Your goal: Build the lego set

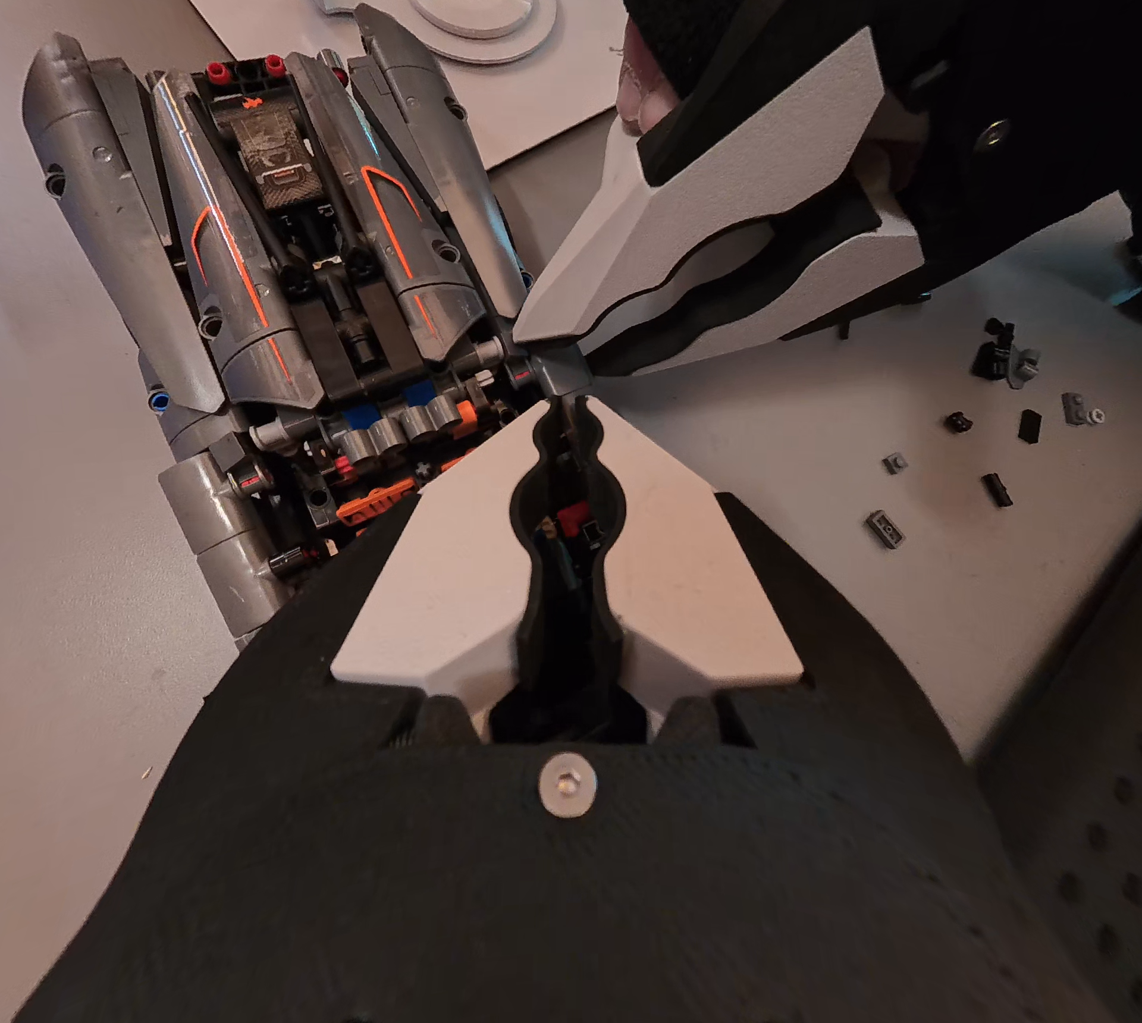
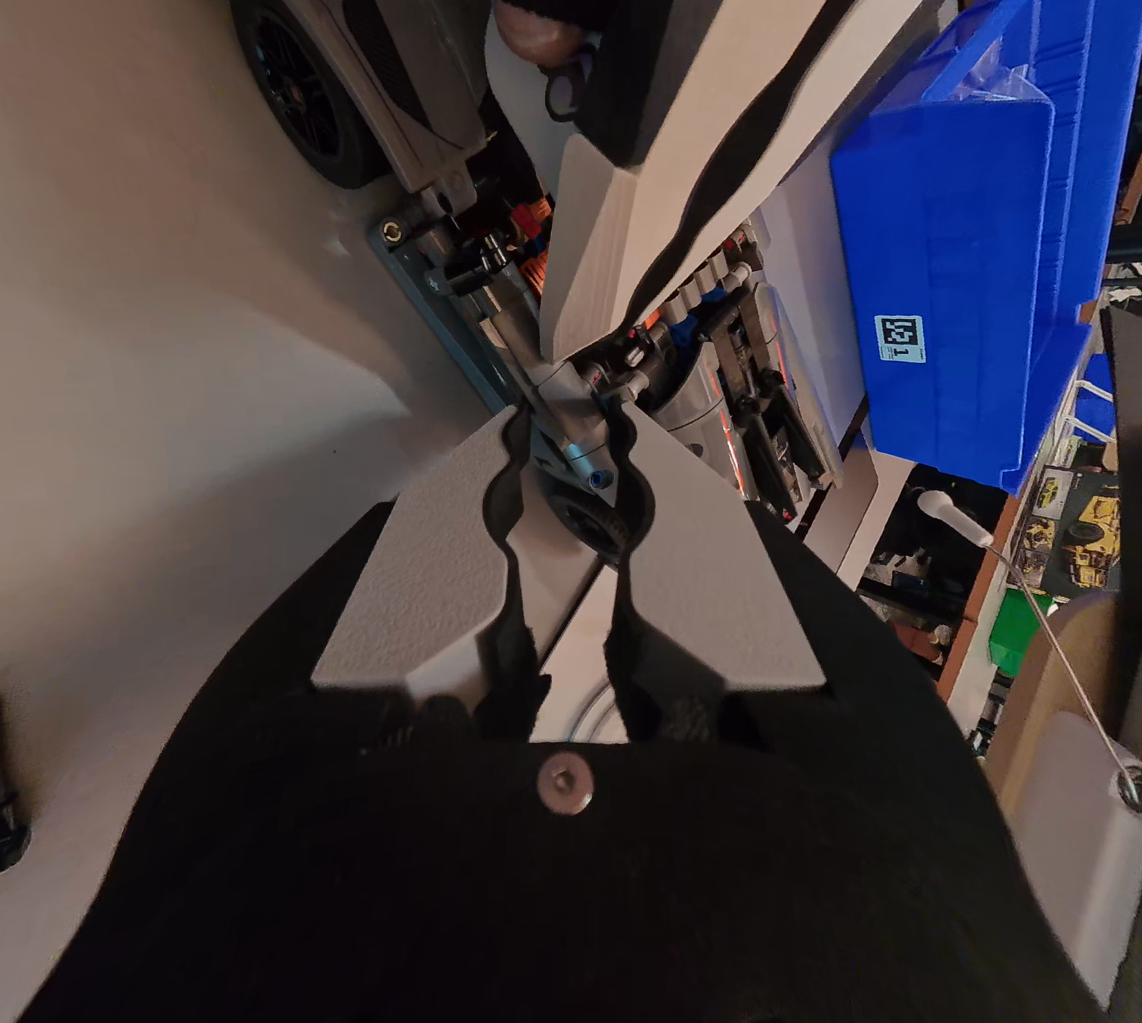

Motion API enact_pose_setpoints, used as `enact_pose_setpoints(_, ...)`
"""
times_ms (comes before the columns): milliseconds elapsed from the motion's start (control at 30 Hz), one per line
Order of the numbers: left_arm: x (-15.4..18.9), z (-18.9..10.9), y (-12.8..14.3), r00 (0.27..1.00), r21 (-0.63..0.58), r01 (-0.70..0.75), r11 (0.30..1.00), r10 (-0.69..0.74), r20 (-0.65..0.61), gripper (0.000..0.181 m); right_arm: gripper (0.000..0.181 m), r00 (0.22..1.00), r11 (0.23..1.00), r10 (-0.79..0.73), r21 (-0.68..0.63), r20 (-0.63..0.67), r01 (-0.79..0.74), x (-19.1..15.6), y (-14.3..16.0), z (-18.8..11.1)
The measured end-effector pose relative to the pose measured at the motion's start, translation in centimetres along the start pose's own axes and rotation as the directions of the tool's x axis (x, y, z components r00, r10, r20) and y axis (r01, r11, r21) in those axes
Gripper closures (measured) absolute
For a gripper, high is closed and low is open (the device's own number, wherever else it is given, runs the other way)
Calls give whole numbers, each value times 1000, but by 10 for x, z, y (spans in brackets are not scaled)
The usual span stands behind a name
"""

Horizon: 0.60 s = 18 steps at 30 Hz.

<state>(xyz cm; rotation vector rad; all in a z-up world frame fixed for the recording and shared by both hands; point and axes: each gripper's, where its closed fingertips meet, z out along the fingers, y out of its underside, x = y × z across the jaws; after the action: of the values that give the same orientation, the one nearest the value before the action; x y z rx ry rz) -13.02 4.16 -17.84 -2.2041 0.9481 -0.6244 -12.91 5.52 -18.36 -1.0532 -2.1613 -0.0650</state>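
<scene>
Grey-and-orange plastic lego car body point(image 1: 259, 276) lies on the table point(image 1: 93, 561): rigid, light, panels likely pop off under side load, so grip frame beams only. My right tongs point(image 2: 571, 412) hold a grey connector point(image 2: 568, 388) at its corner; left tongs point(image 1: 565, 406) nearly shut, pinching same joint. Loose bits point(image 1: 995, 425) lie apart.

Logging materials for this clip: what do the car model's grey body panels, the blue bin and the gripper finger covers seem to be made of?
Grey body panels: moulded hard plastic, semi-gloss, with light streaks along the curves and pin holes.
Blue bin: rigid plastic, smooth with a slight sheen and ribbed walls.
Finger covers on the left gripper: light grey, matte and faintly grainy, likely printed plastic; uncertain.
</scene>
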Motion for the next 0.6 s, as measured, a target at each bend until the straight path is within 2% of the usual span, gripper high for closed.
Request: enact_pose_setpoints(600,-1,1,0,1000,4,10,1000,-10,-2,181,159,996,1000,-14,-7,84,14,-1,0,0)
